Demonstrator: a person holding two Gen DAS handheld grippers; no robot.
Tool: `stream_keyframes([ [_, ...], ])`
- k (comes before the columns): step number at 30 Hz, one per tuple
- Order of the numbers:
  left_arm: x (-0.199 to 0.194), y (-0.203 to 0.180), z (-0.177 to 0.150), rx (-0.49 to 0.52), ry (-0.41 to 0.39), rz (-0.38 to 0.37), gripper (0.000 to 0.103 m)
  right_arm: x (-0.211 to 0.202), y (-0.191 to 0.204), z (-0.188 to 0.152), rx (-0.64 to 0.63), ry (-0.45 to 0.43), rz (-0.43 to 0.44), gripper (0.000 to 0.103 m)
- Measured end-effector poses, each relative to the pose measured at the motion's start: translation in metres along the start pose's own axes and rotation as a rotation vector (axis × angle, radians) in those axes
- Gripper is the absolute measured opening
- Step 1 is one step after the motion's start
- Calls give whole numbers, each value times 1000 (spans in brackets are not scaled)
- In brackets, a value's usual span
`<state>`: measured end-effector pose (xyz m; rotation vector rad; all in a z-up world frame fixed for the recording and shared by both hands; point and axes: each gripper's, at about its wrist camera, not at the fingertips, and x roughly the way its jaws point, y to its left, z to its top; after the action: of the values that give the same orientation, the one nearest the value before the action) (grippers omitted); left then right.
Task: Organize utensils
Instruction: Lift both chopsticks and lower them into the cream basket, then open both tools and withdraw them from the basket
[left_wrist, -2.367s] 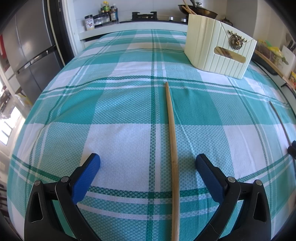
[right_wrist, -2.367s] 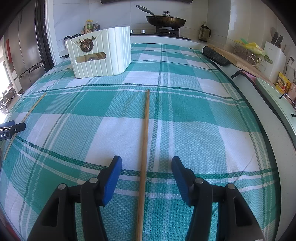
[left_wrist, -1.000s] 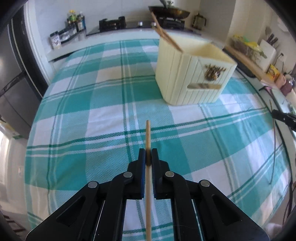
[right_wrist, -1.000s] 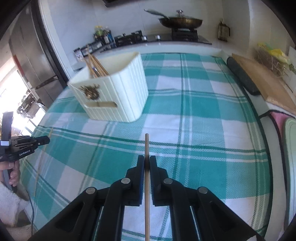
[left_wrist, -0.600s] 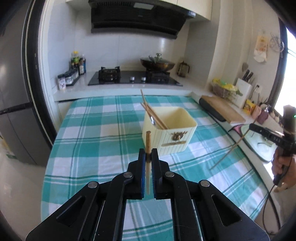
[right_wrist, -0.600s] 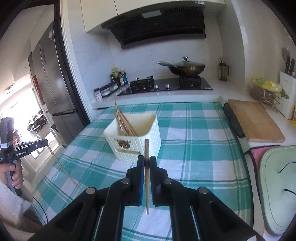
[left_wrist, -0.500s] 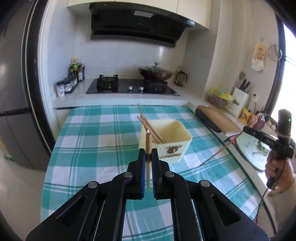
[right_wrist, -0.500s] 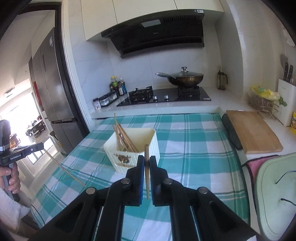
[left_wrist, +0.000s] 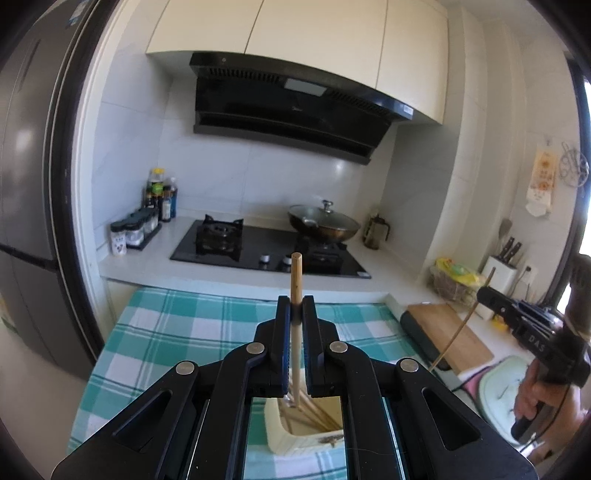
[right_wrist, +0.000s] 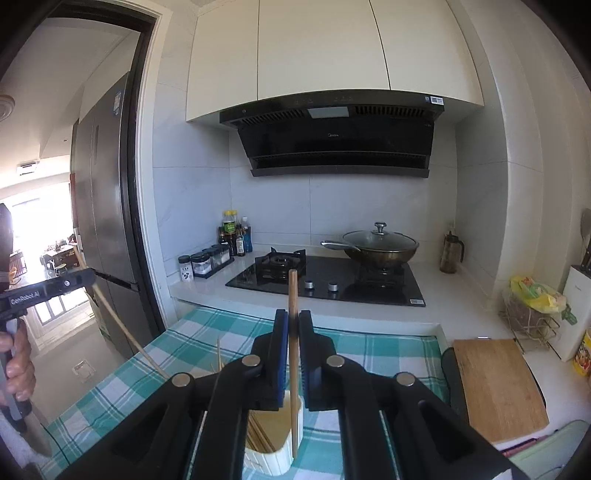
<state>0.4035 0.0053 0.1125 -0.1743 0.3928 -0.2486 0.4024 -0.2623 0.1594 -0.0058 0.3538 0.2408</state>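
Observation:
My left gripper (left_wrist: 294, 308) is shut on a wooden chopstick (left_wrist: 295, 280), held upright with its lower end over the open top of the cream utensil holder (left_wrist: 291, 441), where several chopsticks stand. My right gripper (right_wrist: 290, 323) is shut on another wooden chopstick (right_wrist: 292, 295), also upright, its lower end hanging by the rim of the holder (right_wrist: 275, 459). The right gripper shows in the left wrist view (left_wrist: 484, 293) with its chopstick slanting down. The left gripper shows in the right wrist view (right_wrist: 88, 275) likewise.
The holder stands on a teal checked tablecloth (left_wrist: 166, 332). Behind are a gas hob (left_wrist: 266, 251), a lidded wok (left_wrist: 323, 221), spice jars (left_wrist: 136, 230) and a fridge (left_wrist: 29, 184). A wooden cutting board (right_wrist: 495, 384) and knife block (left_wrist: 500, 267) sit to the right.
Both grippers have risen and tilted up from the cloth, each carrying its chopstick. They now hold them nearly vertical over the holder, which sits low in both views.

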Motion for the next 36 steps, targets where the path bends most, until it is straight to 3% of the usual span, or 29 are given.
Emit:
stream_keyframes([
  [5,60,-1,-31,-20,137,17,4,42,16,-11,-44,23,33,6],
  [13,123,-6,-84,27,352,38,5,137,37,-74,-86,315,119,6],
  [15,122,-3,-87,26,364,53,22,150,37,-87,-48,357,155,8],
  [16,117,-1,-86,25,359,56,42,150,36,-90,-29,351,164,9],
  [17,110,1,-84,25,342,60,58,148,34,-91,-9,337,168,16],
  [18,97,3,-81,30,310,66,63,142,32,-89,16,315,168,33],
  [20,69,3,-72,61,248,83,82,123,27,-80,52,253,143,58],
  [22,34,-1,-67,101,179,112,100,90,23,-64,64,162,111,59],
  [25,-16,-13,-72,165,73,174,103,36,23,-49,47,80,76,67],
  [27,-49,-23,-87,189,-8,207,103,-7,26,-50,48,13,50,88],
  [28,-63,-27,-97,188,-26,210,103,-26,28,-55,53,-14,37,92],
  [30,-77,-36,-119,193,34,199,103,-56,35,-69,66,-30,27,103],
  [32,-86,-44,-142,186,92,199,103,-79,43,-91,87,-3,19,103],
  [36,-111,-56,-173,149,114,228,103,-116,60,-143,165,55,-12,103],
])
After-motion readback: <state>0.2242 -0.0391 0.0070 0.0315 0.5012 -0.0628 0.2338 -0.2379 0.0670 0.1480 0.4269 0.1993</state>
